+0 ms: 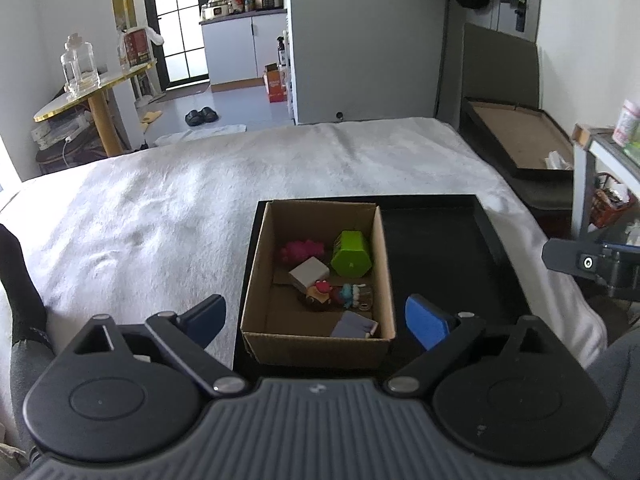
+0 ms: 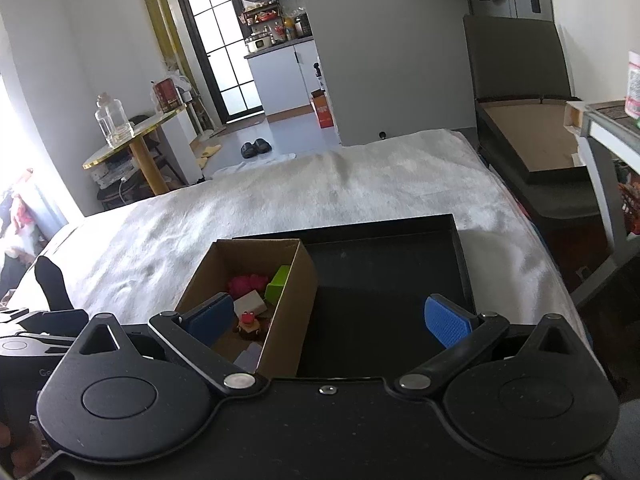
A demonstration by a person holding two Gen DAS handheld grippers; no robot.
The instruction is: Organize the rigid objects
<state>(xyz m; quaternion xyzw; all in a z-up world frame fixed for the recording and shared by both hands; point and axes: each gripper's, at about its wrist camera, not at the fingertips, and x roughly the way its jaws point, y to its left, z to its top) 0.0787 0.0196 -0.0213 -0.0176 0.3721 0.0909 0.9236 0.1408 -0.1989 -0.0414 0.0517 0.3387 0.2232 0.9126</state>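
Both grippers, left (image 1: 318,326) & right (image 2: 328,318), hung spread wide, empty, w/ brown cardboard box (image 1: 256,276) at 12 o'clock inside black rectangular tray (image 1: 496,240).

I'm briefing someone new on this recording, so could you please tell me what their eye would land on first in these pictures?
First, the open brown cardboard box sitting in the left half of a shallow black tray on the white fuzzy blanket. Inside it, a bright green hexagonal block stands out at the far right, with a pink knobbly toy to its left. Both the left gripper and the right gripper hang open and hold nothing.
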